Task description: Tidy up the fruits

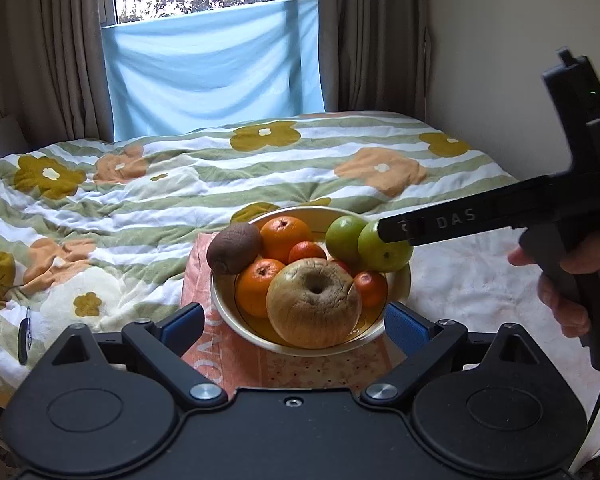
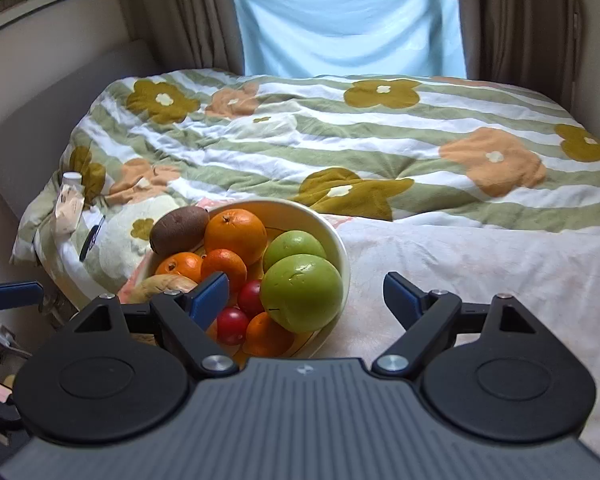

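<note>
A cream bowl (image 1: 220, 304) on the bed holds a kiwi (image 1: 234, 248), several oranges (image 1: 285, 237), two green apples (image 1: 384, 249), small red fruits (image 1: 371, 288) and a large wrinkled brown apple (image 1: 313, 303). My left gripper (image 1: 292, 326) is open, its blue pads either side of the bowl's near rim. My right gripper (image 2: 306, 294) is open around the nearer green apple (image 2: 302, 291), not closed on it. The bowl (image 2: 342, 248), kiwi (image 2: 179, 229) and oranges (image 2: 236, 234) also show in the right wrist view.
The bowl stands on an orange patterned cloth (image 1: 236, 360) over a white sheet (image 2: 480, 272). A flowered striped quilt (image 1: 220, 176) covers the far bed. A phone (image 2: 93, 240) and a small packet (image 2: 70, 208) lie at the bed's left edge.
</note>
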Demonstrator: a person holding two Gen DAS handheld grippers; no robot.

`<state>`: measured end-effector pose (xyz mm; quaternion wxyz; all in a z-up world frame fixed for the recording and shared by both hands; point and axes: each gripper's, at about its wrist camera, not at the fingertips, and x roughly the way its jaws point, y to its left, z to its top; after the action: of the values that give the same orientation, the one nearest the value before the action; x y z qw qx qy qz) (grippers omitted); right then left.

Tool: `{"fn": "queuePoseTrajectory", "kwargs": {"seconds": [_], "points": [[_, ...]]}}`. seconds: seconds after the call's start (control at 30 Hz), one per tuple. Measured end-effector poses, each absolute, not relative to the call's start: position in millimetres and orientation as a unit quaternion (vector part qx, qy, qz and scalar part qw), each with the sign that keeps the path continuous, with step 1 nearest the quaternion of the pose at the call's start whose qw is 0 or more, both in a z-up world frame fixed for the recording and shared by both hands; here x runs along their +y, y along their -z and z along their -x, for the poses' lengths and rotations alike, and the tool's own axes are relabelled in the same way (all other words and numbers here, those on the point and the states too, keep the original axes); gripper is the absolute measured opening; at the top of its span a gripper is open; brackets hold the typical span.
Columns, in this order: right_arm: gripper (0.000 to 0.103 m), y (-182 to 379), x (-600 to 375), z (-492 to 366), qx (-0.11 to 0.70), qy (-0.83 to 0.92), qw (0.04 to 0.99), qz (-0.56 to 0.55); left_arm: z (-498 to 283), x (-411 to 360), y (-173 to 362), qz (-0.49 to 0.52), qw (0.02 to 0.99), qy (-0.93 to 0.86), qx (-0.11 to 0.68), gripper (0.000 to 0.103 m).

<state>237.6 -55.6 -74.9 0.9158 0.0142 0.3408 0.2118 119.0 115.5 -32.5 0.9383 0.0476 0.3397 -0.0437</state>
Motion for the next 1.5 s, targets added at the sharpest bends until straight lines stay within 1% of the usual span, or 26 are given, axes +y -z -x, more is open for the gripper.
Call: {"fn": "queuePoseTrajectory", "kwargs": {"seconds": [0.13, 0.37, 0.43, 0.63, 0.7, 0.8, 1.0, 1.13, 1.27, 1.5], "points": [[0.099, 49.6, -67.4, -216.6, 0.333, -0.188, 0.924, -0.018, -114.7, 113.8, 16.2, -0.03, 0.94, 0.052, 0.335, 0.099], [0.1, -3.0, -105.1, -173.7, 0.319, -0.145, 0.936, -0.021, -97.1, 94.3, -20.0, -0.033, 0.95, 0.046, 0.306, 0.099], [0.103, -16.0, -116.9, -160.8, 0.315, -0.127, 0.94, -0.02, -91.1, 87.6, -29.5, -0.023, 0.952, 0.039, 0.302, 0.099], [0.103, -40.4, -156.8, -115.4, 0.294, -0.089, 0.952, -0.017, -72.2, 64.9, -47.7, -0.018, 0.956, 0.023, 0.29, 0.099], [0.103, -42.3, -168.9, -102.0, 0.294, -0.074, 0.953, -0.017, -66.6, 58.2, -50.1, -0.019, 0.957, 0.021, 0.289, 0.099], [0.103, -38.9, -182.9, -82.3, 0.298, -0.049, 0.953, -0.002, -57.1, 47.3, -50.9, -0.019, 0.958, 0.02, 0.284, 0.103], [0.103, -26.8, -199.7, -53.2, 0.299, -0.03, 0.954, 0.008, -43.3, 31.3, -46.6, -0.035, 0.957, 0.011, 0.289, 0.103], [0.103, -19.3, -205.1, -46.4, 0.306, -0.016, 0.952, 0.011, -35.5, 25.9, -44.9, -0.045, 0.957, 0.0, 0.285, 0.103], [0.103, -16.0, -209.2, -46.1, 0.318, -0.015, 0.948, -0.009, -34.7, 24.4, -45.2, -0.046, 0.957, -0.002, 0.287, 0.103], [0.103, -15.1, -211.1, -45.8, 0.324, -0.016, 0.946, -0.011, -36.5, 27.1, -44.7, -0.034, 0.956, -0.001, 0.29, 0.103]]}}
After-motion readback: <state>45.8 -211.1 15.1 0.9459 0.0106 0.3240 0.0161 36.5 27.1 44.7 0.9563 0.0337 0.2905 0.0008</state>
